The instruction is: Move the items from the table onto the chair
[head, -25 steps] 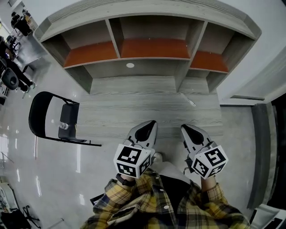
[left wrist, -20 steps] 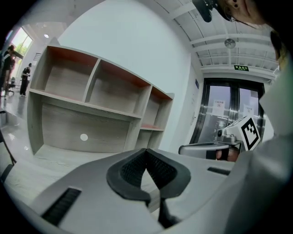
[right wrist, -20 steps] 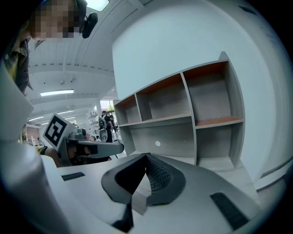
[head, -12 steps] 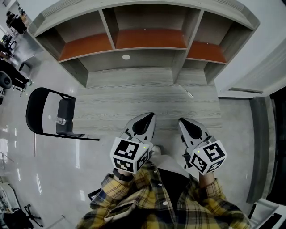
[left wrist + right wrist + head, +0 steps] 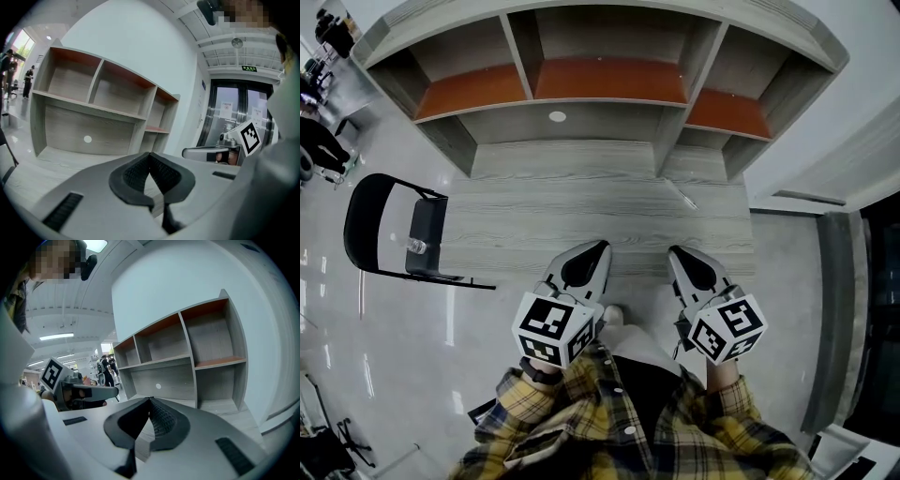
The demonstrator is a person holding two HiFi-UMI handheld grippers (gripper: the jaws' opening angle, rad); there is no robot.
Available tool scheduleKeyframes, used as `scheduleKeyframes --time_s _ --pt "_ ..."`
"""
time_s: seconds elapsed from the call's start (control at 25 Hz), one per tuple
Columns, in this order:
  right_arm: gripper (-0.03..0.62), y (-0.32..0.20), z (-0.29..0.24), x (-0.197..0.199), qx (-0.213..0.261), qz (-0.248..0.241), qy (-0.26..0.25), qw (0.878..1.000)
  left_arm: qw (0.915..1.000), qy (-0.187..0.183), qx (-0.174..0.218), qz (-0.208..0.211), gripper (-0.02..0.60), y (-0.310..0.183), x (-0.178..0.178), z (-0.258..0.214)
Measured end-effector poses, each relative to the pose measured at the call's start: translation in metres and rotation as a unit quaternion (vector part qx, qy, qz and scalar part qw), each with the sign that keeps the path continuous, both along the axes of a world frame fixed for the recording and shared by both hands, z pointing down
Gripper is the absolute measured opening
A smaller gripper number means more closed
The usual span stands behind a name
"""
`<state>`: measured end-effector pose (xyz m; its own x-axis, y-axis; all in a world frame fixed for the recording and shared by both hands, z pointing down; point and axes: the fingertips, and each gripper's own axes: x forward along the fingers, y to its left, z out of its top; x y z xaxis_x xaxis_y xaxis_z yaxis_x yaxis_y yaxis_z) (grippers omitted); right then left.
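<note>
Jaws on my left gripper (image 5: 600, 247) and right gripper (image 5: 674, 253) were shut together, holding nothing. My bottle (image 5: 416, 247) sat on the chair (image 5: 429, 217), too small to tell which way it pointed.

The left gripper (image 5: 598, 249) and right gripper (image 5: 675, 255) are held side by side, pointed near twelve o'clock, jaws closed, seemingly empty.

chair (image 5: 370, 225): black | table (image 5: 581, 211): grey woodgrain | shirt (image 5: 675, 441): yellow plaid
</note>
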<state>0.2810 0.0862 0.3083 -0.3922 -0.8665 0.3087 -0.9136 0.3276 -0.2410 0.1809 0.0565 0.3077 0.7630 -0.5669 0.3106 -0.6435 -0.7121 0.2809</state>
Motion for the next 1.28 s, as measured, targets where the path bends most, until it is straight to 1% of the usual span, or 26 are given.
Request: scheduleKeyframes --time_s 0.12,0.32,0.48,0.6,0.84,0.88,0.96,1.0,1.16,1.28 --pt "0.017 -0.011 0.006 0.013 -0.003 0.005 0.009 1.000 1.0000 -0.003 -0.005 -0.007 0.003 -0.002 -0.004 0.003" --pt "0.017 -0.041 0.028 0.045 -0.018 0.001 0.042 0.999 0.9992 -0.012 -0.022 -0.030 0.003 -0.006 -0.013 0.014" --pt "0.018 -0.068 0.054 0.066 -0.047 -0.017 0.065 0.997 0.9970 -0.020 -0.041 -0.062 0.003 -0.006 -0.029 0.028" --pt "0.018 -0.090 0.081 0.080 -0.080 -0.036 0.074 0.993 0.9946 -0.030 -0.052 -0.085 0.003 -0.009 -0.042 0.038" --pt "0.021 -0.127 0.154 0.110 -0.144 -0.051 0.126 0.980 0.9897 -0.039 -0.078 -0.114 0.003 -0.011 -0.060 0.057" --pt "0.029 -0.132 0.168 0.114 -0.157 -0.054 0.132 0.977 0.9891 -0.042 -0.080 -0.116 0.003 -0.011 -0.062 0.059" --pt "0.071 -0.141 0.191 0.123 -0.183 -0.061 0.139 0.971 0.9880 -0.048 -0.085 -0.119 0.003 -0.010 -0.065 0.062" --pt "0.081 -0.146 0.201 0.128 -0.193 -0.064 0.142 0.969 0.9874 -0.051 -0.089 -0.120 0.004 -0.010 -0.066 0.064" --pt "0.101 -0.162 0.236 0.150 -0.223 -0.067 0.158 0.960 0.9838 -0.064 -0.110 -0.126 0.003 -0.005 -0.072 0.079" --pt "0.104 -0.171 0.259 0.163 -0.236 -0.067 0.167 0.955 0.9811 -0.073 -0.126 -0.128 0.003 -0.001 -0.075 0.089"
